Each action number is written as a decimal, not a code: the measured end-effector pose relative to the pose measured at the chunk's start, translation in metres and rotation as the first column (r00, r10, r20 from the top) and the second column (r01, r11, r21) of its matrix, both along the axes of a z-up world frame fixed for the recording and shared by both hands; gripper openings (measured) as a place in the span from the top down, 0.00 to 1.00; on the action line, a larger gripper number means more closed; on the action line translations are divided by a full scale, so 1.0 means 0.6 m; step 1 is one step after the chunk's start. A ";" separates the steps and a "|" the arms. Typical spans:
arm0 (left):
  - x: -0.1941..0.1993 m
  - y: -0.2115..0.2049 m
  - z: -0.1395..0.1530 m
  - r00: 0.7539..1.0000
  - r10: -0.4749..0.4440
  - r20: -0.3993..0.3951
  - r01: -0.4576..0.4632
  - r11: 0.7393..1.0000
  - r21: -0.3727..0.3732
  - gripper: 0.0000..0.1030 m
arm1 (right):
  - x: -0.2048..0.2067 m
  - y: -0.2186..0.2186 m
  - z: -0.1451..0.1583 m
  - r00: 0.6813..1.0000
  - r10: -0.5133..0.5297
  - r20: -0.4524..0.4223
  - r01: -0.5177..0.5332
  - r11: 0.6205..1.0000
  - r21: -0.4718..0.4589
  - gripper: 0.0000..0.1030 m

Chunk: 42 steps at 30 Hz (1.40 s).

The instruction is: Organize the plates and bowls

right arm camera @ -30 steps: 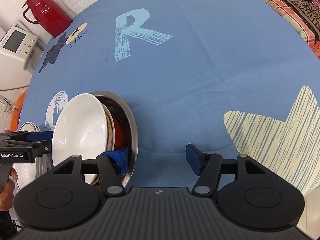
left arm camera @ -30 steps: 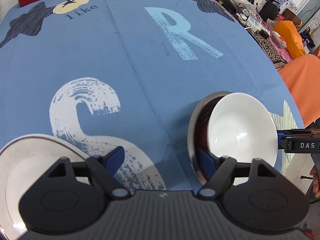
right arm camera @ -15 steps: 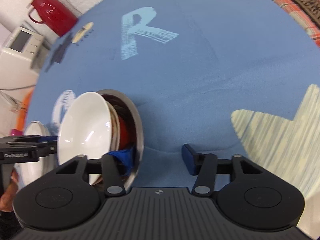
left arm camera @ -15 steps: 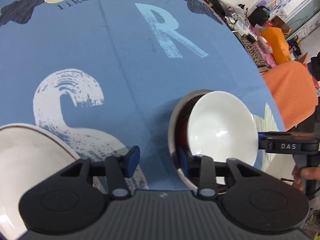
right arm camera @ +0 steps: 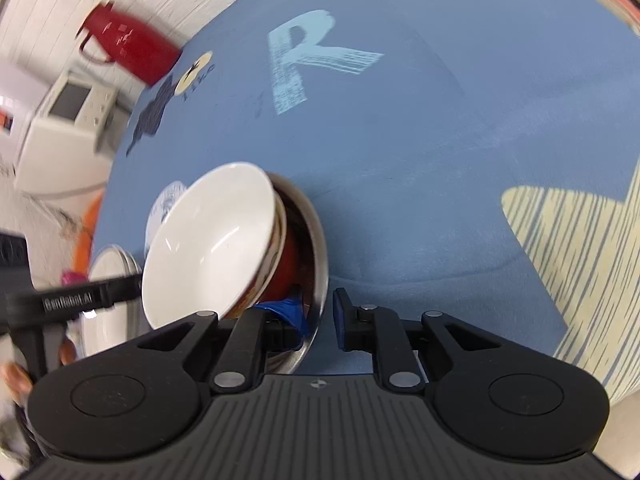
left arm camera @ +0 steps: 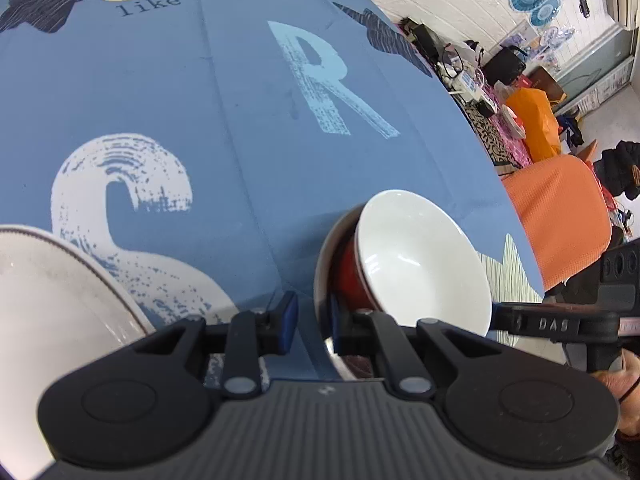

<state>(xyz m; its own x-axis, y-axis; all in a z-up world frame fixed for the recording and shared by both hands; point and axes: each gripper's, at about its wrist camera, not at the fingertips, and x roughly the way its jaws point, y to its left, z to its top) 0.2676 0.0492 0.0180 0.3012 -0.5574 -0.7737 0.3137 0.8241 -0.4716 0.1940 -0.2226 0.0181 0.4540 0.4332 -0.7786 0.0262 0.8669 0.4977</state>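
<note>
Left claw (left arm camera: pixel 311 322): narrowed onto the rim of the steel bowl (left arm camera: pixel 322 276) — one blue pad outside the rim, the other inside; whether both pads press the metal I cannot tell for sure, though it reads as a grip.
Right claw (right arm camera: pixel 318 316): clamped across the opposite rim of the same steel bowl (right arm camera: pixel 318 248), left pad inside, right pad outside on the cloth side.
Stack: a red bowl (left arm camera: pixel 347 276) sits inside the steel bowl, a white bowl (left arm camera: pixel 420 256) nested on top; the whole stack is tilted steeply, its mouth turned sideways.
White plate (left arm camera: pixel 48 300): lies on the surface at the lower left of the left wrist view, well apart from the stack.
Surface (left arm camera: pixel 224 92): blue cloth printed with a white S, a pale R, dark stars and the word "like".
Beyond: a red thermos (right arm camera: pixel 128 48) at the far edge — blurred — beside a white appliance (right arm camera: pixel 60 132).
</note>
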 end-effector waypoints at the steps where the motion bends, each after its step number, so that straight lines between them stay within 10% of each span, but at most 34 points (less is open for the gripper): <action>1: -0.001 0.000 0.000 1.000 0.000 0.005 0.000 1.000 0.000 0.96 | -0.001 0.002 0.001 1.000 0.005 0.009 -0.005 1.000 -0.013 1.00; 18: -0.002 0.002 -0.001 1.000 0.011 0.012 -0.011 0.999 -0.047 1.00 | 0.006 -0.008 -0.011 0.999 -0.041 0.026 0.040 0.999 0.037 0.99; 28: -0.002 0.012 -0.008 0.999 0.042 -0.001 -0.042 0.996 -0.082 1.00 | 0.024 0.017 0.006 0.996 0.069 0.054 -0.059 0.984 -0.167 0.90; 42: 0.008 0.017 0.015 1.000 0.020 -0.004 -0.021 0.989 -0.144 1.00 | 0.021 0.010 0.025 0.991 0.026 0.129 -0.010 0.993 -0.118 1.00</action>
